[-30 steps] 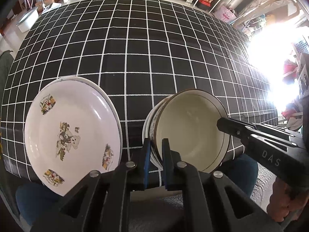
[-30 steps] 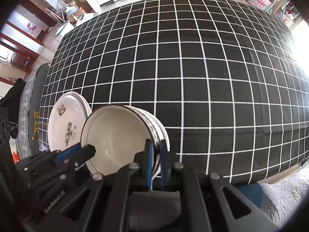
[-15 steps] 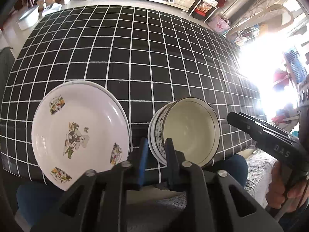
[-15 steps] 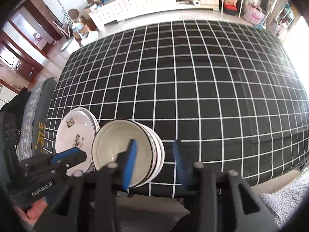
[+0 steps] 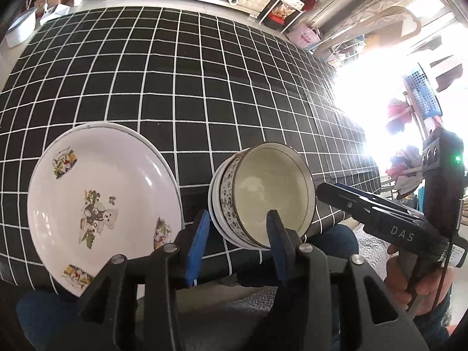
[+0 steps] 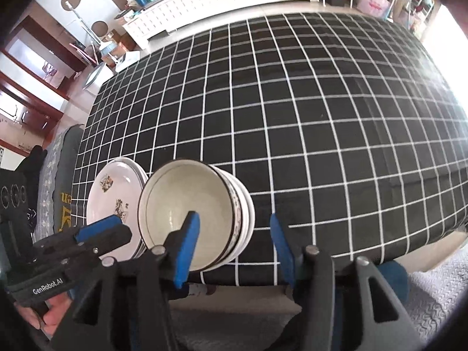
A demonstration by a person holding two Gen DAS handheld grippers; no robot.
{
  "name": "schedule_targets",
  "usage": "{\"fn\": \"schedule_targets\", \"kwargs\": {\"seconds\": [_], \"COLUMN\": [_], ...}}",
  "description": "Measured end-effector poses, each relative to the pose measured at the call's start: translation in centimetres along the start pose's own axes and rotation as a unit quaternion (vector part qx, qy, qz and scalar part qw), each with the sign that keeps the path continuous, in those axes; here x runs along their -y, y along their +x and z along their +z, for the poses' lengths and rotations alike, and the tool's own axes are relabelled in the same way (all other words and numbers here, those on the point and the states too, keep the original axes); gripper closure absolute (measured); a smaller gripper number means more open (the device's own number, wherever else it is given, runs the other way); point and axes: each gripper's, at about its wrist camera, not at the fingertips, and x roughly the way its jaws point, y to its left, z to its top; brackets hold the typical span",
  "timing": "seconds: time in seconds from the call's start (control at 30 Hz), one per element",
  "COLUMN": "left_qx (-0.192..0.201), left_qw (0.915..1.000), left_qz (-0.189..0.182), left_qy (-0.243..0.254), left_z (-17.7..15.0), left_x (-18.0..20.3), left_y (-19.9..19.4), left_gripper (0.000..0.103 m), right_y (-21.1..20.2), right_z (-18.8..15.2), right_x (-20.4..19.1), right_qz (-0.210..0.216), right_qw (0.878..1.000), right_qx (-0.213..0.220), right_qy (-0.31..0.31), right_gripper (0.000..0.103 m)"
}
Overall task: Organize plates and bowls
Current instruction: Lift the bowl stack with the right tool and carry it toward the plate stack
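bowls [image 5: 263, 196]: nested stack near the front edge of the checked tablecloth [image 5: 187, 87], resting free
plates [image 5: 102, 204]: white stack with animal prints, just beside the bowls on their left
left gripper [image 5: 237, 234]: jaws opening — near rim of the top bowl sits between the blue pads, neither pad pressing on it
right gripper [image 6: 234, 242]: jaws opening, wide apart — right rim of the bowl stack between the pads, untouched
hands [image 5: 415, 286]: wrapped round the gripper handles below the table edge

Wrist views, angled down, sharing bowls [image 5: 263, 196]
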Motion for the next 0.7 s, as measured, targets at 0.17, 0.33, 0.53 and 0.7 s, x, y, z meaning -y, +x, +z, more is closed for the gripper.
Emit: {"fn": "schedule_targets", "kwargs": {"seconds": [0.17,0.33,0.53,0.7], "left_qx": [-0.019,-0.034,-0.051,-0.059], "left_qw": [0.9997,0.9992,0.9985,0.998], "left_qz": [-0.008,-0.013,-0.016,-0.006], "left_qy": [0.014,0.017,0.016,0.024], "left_z": [0.6,1.0,1.2,1.3], "left_x": [0.0,-0.3,-0.9,-1.1], "left_y": [1.6,3.0,4.8,6.0], "left_gripper": [0.065,0.065,0.065,0.065], "right_y": [1.4,2.5,3.8,4.5], "right_z": [0.2,0.5,0.8,0.9], "right_x": [0.1,0.6,1.5,1.6], "right_qz": [0.006,0.017,0.027,0.032], "right_qw": [1.0,0.999,0.998,0.997], "right_qx": [-0.014,-0.029,-0.043,-0.051], "right_qy": [0.018,0.03,0.042,0.041], "right_gripper": [0.048,0.048,0.048,0.046]}}
